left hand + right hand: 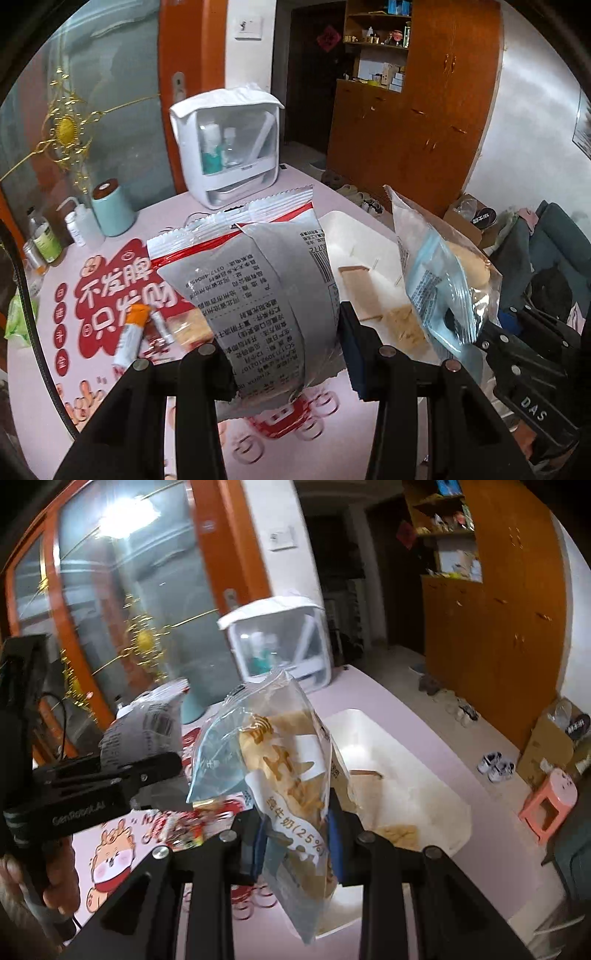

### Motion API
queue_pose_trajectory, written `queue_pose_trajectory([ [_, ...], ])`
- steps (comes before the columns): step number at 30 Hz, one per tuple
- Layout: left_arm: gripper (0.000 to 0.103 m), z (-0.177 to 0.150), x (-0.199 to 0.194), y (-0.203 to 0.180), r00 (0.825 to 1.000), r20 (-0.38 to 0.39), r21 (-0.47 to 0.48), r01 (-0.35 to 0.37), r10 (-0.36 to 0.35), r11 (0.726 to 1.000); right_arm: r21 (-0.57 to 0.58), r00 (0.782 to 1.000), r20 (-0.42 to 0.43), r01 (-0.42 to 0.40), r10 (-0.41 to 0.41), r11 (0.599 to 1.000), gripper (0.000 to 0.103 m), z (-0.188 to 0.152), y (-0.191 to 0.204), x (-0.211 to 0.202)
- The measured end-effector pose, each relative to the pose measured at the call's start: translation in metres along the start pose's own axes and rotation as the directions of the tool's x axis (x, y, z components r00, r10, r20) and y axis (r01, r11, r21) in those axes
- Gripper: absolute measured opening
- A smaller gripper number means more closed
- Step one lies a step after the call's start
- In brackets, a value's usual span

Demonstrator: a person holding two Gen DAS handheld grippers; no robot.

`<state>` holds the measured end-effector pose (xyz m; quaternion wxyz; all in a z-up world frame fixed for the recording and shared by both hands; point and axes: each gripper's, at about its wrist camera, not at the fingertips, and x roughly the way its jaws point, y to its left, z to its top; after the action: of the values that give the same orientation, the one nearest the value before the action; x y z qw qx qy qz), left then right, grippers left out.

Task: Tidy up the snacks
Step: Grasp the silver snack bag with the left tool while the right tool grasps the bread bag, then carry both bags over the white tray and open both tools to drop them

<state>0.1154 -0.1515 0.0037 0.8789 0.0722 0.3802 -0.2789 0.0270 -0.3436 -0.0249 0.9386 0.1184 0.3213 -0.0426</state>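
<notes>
My left gripper is shut on a grey and red snack packet, held upright above the pink table; the packet also shows in the right wrist view. My right gripper is shut on a clear and blue bread packet, held upright just left of the white tray. In the left wrist view the bread packet hangs over the tray, held by the right gripper. The tray holds a small brown packet and yellowish snacks.
A white storage box with bottles stands at the table's back. A teal canister and small bottles stand at the back left. An orange-capped tube lies on the red printed mat. A pink stool stands on the floor.
</notes>
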Motion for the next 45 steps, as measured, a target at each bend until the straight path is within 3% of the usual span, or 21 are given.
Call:
queue_pose_trajectory([
  [6, 0.043, 0.022, 0.043, -0.039, 1.000, -0.012, 0.006, 0.003, -0.003, 1.000, 0.073, 1.000, -0.015, 0.007, -0.006, 0.997, 0.028, 0.018, -0.035, 0.018],
  [13, 0.043, 0.034, 0.082, -0.063, 0.999, -0.040, 0.031, -0.019, 0.021, 0.999, 0.101, 0.999, -0.037, 0.017, -0.014, 0.995, 0.029, 0.021, -0.049, 0.034],
  [26, 0.044, 0.041, 0.119, -0.065, 0.995, -0.066, 0.030, -0.075, 0.077, 0.997, 0.112, 0.996, -0.082, 0.042, -0.033, 0.993, 0.033, 0.028, -0.056, 0.061],
  [31, 0.046, 0.041, 0.130, -0.065, 0.991, -0.091, 0.029, -0.093, 0.096, 0.995, 0.117, 0.989, -0.131, 0.087, -0.071, 0.989, 0.035, 0.027, -0.061, 0.072],
  [33, 0.053, 0.040, 0.133, -0.065, 0.990, -0.097, 0.033, -0.102, 0.105, 0.994, 0.125, 0.986, -0.149, 0.096, -0.077, 0.988, 0.040, 0.025, -0.064, 0.075],
  [35, 0.086, 0.038, 0.134, -0.067, 0.988, -0.100, 0.039, -0.116, 0.120, 0.992, 0.125, 0.987, -0.137, 0.101, -0.083, 0.987, 0.048, 0.025, -0.066, 0.073],
  [37, 0.090, 0.036, 0.131, -0.065, 0.984, -0.083, 0.034, -0.152, 0.155, 0.988, 0.114, 0.988, -0.122, 0.106, -0.092, 0.988, 0.054, 0.024, -0.066, 0.069],
  [39, 0.090, 0.034, 0.130, -0.064, 0.985, -0.093, 0.034, -0.143, 0.146, 0.989, 0.106, 0.989, -0.115, 0.108, -0.096, 0.989, 0.059, 0.024, -0.066, 0.066],
  [45, 0.091, 0.027, 0.124, -0.061, 0.982, -0.114, 0.029, -0.145, 0.147, 0.989, 0.109, 0.986, -0.130, 0.121, -0.106, 0.987, 0.060, 0.023, -0.067, 0.060],
])
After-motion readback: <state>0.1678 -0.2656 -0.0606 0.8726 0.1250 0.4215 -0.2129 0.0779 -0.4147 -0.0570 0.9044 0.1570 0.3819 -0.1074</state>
